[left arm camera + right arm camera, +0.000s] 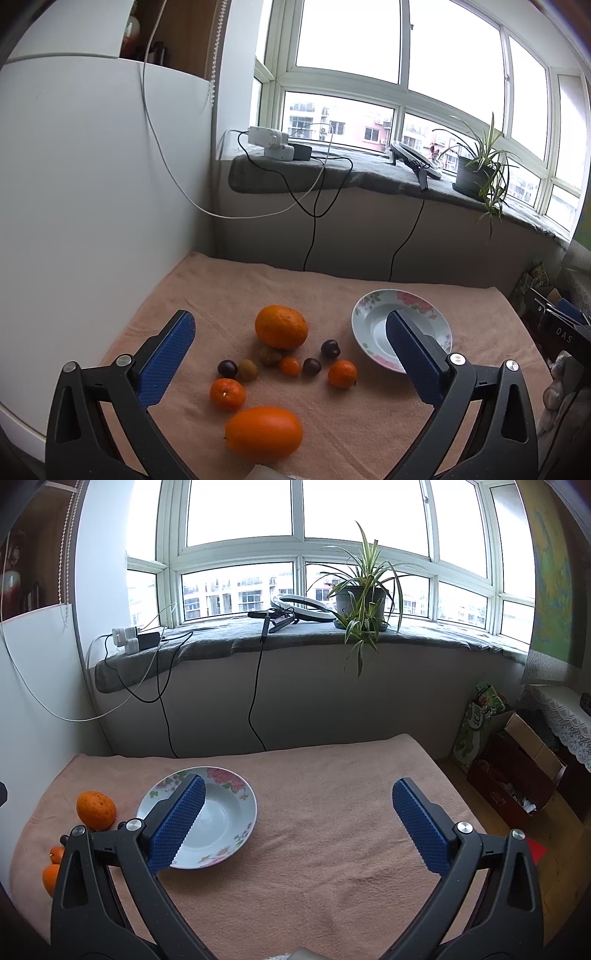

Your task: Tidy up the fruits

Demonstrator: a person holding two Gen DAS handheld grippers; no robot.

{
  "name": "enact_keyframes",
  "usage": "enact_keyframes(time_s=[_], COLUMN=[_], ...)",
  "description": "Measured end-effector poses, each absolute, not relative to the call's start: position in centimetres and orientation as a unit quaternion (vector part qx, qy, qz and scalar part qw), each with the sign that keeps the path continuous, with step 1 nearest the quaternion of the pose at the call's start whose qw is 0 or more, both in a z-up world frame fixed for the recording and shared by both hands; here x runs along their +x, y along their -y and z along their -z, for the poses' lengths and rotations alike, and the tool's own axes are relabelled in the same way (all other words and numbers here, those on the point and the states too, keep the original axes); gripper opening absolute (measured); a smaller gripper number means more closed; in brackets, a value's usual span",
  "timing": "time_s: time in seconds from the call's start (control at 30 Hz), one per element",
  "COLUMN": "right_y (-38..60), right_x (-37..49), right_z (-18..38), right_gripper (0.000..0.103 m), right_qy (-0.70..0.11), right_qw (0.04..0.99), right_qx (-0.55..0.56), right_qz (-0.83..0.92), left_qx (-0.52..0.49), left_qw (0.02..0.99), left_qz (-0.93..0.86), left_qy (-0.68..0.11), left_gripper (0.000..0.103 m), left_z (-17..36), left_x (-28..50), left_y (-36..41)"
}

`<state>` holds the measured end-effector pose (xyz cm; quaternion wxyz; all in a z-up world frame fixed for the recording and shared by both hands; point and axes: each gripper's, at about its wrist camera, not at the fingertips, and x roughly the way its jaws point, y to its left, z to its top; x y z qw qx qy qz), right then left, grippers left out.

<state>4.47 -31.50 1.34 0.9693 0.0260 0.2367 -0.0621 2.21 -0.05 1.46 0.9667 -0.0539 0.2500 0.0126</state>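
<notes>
Here, oranges (281, 326), small tangerines (227, 394) and dark round cherries (330, 348) cluster on the peach terry cloth (332, 849) left of the empty floral bowl (225, 775). Left gripper (291, 332) and right gripper (299, 797) both hover with ribbed blue pads (421, 823) spread wide.

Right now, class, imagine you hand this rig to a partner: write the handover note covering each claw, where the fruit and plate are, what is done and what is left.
Left claw: open, empty, hovering over the fruit pile.
Right claw: open, empty, over bare towel to the right of the plate.
Fruit: all loose on the towel, left of the plate: two large oranges, two small mandarins, a cherry tomato, three dark cherries, two brownish small fruits.
Floral plate: empty.
Done: nothing moved yet.
Left: every fruit, presumably onto the plate.
</notes>
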Motion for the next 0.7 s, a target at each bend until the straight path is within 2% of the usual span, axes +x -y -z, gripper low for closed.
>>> enact_keyframes(time_s=[0.7], right_y=[30.56], right_x=[3.93], right_z=[-1.61], right_gripper=[0.103], right_qy=[-0.233], right_qw=[0.971], right_qx=[0.02], right_qz=[0.056], left_qx=[-0.063], left_qw=[0.967], left_qz=[-0.012], left_qy=[-0.246], left_gripper=[0.102], left_z=[-1.65], left_x=[1.79], left_y=[-0.75])
